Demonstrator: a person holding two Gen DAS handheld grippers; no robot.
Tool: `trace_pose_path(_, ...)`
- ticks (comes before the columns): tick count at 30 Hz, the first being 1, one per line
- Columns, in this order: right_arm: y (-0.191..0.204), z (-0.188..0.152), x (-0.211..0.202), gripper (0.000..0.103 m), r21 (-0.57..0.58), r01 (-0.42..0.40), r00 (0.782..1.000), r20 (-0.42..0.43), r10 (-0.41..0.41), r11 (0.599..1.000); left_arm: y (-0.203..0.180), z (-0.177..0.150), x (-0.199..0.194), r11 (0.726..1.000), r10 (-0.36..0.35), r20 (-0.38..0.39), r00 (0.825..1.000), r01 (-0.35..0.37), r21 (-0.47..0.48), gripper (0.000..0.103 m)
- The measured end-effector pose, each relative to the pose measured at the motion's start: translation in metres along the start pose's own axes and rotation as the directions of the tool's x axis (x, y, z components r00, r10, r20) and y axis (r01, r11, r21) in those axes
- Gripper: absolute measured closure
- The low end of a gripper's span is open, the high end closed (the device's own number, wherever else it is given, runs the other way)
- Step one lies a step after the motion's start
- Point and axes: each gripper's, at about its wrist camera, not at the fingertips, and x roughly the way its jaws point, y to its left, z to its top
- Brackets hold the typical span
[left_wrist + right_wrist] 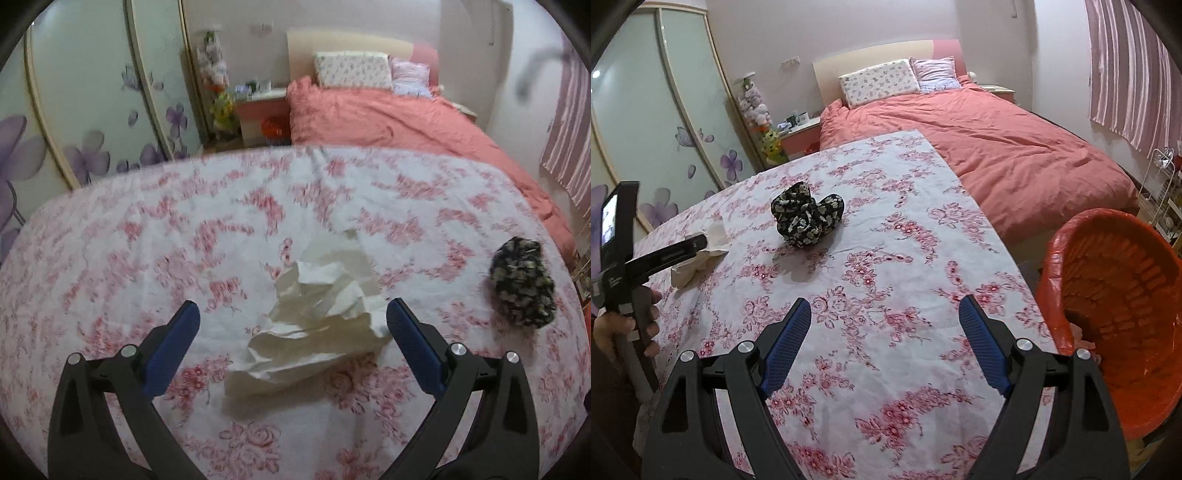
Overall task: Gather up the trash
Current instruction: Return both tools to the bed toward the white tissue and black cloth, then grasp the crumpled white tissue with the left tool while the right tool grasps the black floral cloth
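Both hand-held grippers gape wide, holding nothing: the left hand-held gripper (293,314) hangs over the crumpled tissue (314,314) on the desk (886,258), the right hand-held gripper (885,310) over bare cloth. Right of the tissue lies a black floral bundle (807,216); an orange-lined bin (1115,314) stands beyond the desk's right edge.

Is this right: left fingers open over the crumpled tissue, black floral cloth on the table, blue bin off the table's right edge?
Wrong on one point: the bin is orange-red, not blue, as the right wrist view shows. The rest holds: the left gripper has its fingers open over the crumpled tissue, and the black floral cloth lies on the table.
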Motion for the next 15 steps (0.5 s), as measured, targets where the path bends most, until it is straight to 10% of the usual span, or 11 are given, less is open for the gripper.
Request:
trace_pose_path(4, 0.003, -0.001, 0.005, 0.021, -0.002, 0.004, 1.0, -0.013, -0.004, 1.0, 0.005, -0.003, 0.015, 0.997, -0.068, -0.054, 0.996, 0.066, -0.04, 0.007)
trace_pose_path(8, 0.003, -0.002, 0.009, 0.021, 0.005, 0.005, 1.0, -0.022, -0.005, 1.0, 0.007, -0.008, 0.015, 0.989, -0.136, -0.036, 0.99, 0.134, -0.056, 0.036)
trace_pose_path(15, 0.006, -0.001, 0.009, 0.021, 0.008, 0.007, 1.0, -0.021, -0.007, 1.0, 0.018, -0.02, 0.0, 0.991, -0.12, -0.011, 0.993, 0.12, -0.055, 0.04)
